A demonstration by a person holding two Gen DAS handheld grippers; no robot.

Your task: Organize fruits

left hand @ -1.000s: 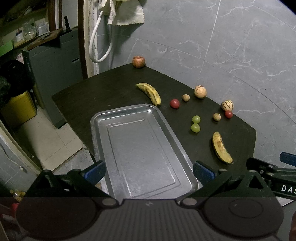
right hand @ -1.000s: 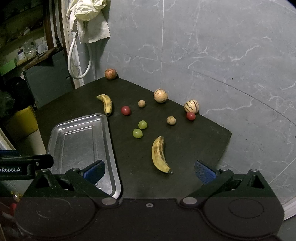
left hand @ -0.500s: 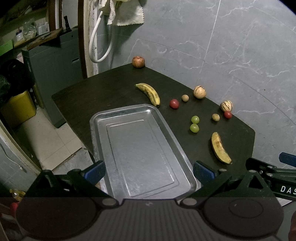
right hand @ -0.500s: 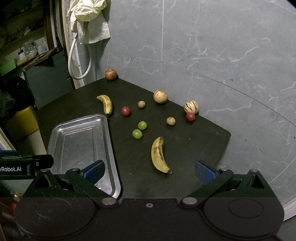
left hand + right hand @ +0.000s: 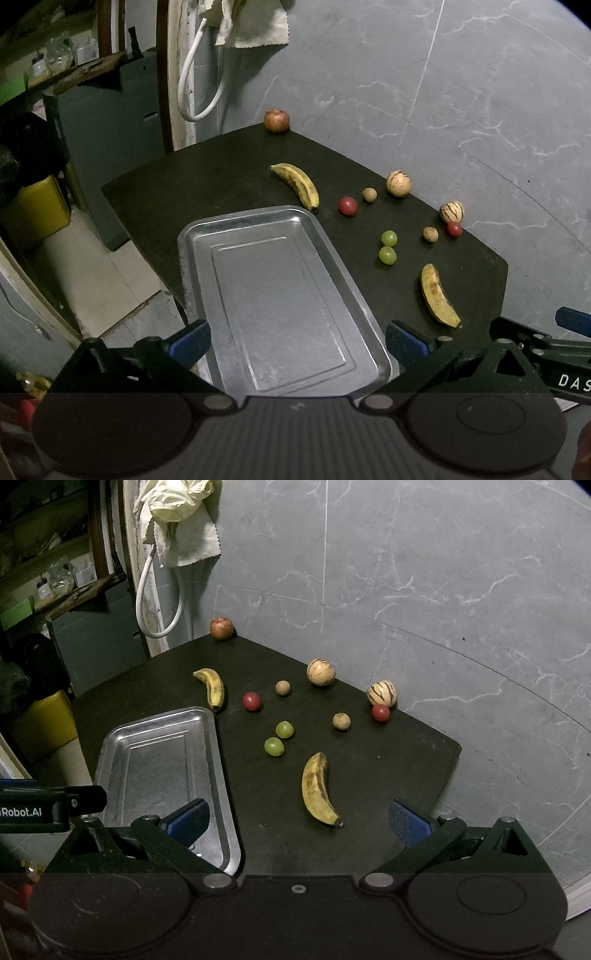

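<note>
Grey marbled wall tiles back a dark tabletop (image 5: 369, 775) on which fruit lies loose beside a bare metal tray (image 5: 221, 775) that sits toward the near left edge. Both grippers hang above the near edge with their jaws spread wide and nothing between them. The left gripper (image 5: 297, 338) looks straight down the tray; the right gripper (image 5: 297, 818) faces the scattered fruit.

The likely first target is the near banana (image 5: 317, 788), which lies just ahead of the right gripper, almost centred between its blue pads (image 5: 188, 818), with its long axis running roughly along the line of approach, stem end nearest. The right hand is plainly the closer one. Since the jaws close across that axis, a straight descent should span the banana's width.

Beyond it lie two green grapes (image 5: 279, 738), and farther back a second banana (image 5: 213, 692) touching or just off the tray's far right corner. An apple-like fruit (image 5: 221, 628) sits at the far corner.
</note>
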